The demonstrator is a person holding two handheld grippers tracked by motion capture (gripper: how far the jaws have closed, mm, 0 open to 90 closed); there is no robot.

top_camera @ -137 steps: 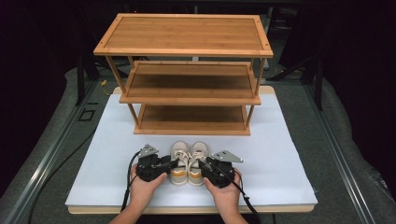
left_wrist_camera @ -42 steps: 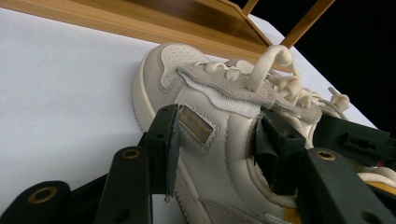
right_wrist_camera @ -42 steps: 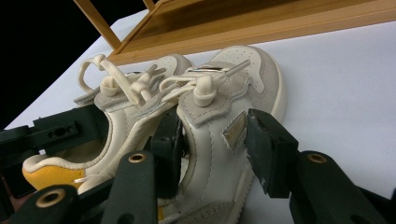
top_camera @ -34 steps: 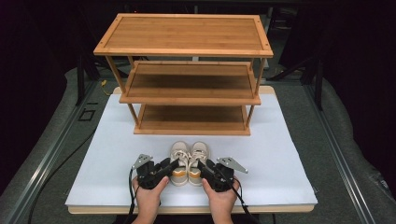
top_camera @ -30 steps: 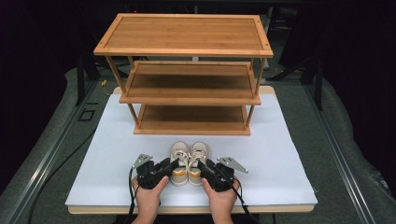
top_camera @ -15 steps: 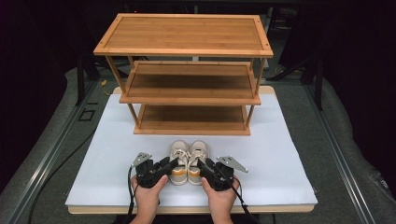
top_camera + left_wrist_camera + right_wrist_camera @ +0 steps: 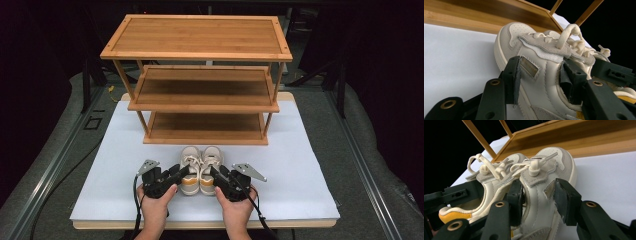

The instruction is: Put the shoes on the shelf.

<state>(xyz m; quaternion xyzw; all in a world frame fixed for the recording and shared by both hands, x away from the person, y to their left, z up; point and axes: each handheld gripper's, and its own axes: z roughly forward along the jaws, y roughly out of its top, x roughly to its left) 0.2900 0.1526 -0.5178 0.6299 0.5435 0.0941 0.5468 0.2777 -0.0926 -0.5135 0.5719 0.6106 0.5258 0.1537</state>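
High view: 2 cream shoes with yellow heels sit side by side on the white mat [image 7: 300, 170], toes pointing at the bottom shelf of the 3-tier wooden rack [image 7: 200, 90] just beyond them. Left gripper view has the left gripper [image 7: 541, 75] clamped across the left shoe [image 7: 541, 82], 1 pad on its outer side and the other at the inner edge by the laces. Right gripper view has the right gripper [image 7: 539, 195] gripping the right shoe [image 7: 541, 215] the same way, its jaws pressed to both sides below the laces.
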